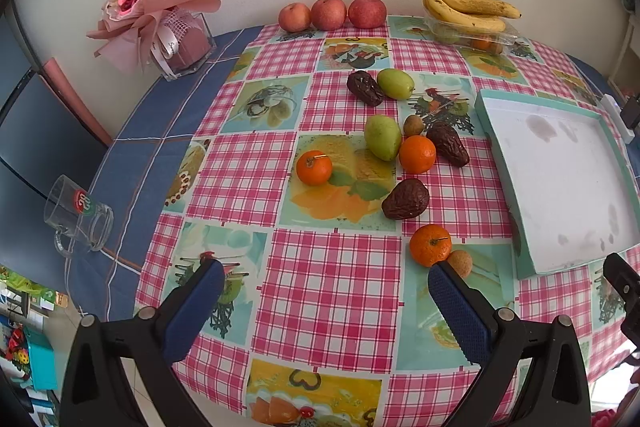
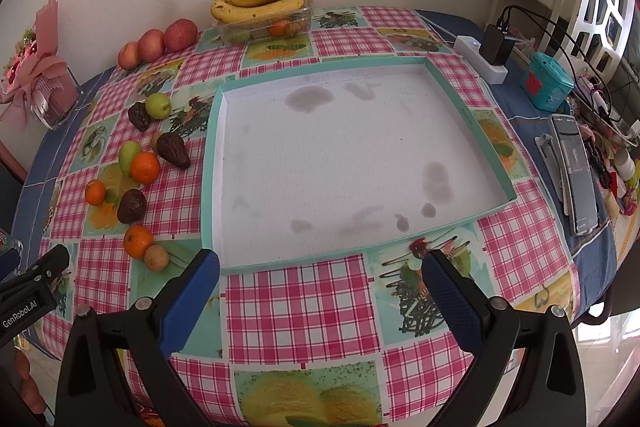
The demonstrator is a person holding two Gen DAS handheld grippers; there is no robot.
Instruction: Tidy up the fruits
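Observation:
Loose fruit lies on the checked tablecloth: three oranges [image 1: 314,167] [image 1: 417,154] [image 1: 430,244], two green fruits [image 1: 382,137], three dark wrinkled fruits [image 1: 405,199] and two small brown ones [image 1: 460,262]. To their right sits an empty white tray [image 2: 340,155] with a teal rim [image 1: 560,187]. My left gripper [image 1: 326,283] is open and empty, hovering short of the nearest orange. Over the table's front edge my right gripper [image 2: 320,275] stands open before the tray, holding nothing. The same fruit cluster [image 2: 138,241] shows left of the tray in the right wrist view.
Three apples [image 1: 328,12] and bananas [image 1: 468,9] on a clear plastic box [image 1: 472,37] line the back wall. A bouquet in a glass vase [image 1: 160,3] and a glass mug [image 1: 78,217] stand at left. A phone [image 2: 576,171], power strip [image 2: 484,59] and teal box [image 2: 546,85] crowd the right.

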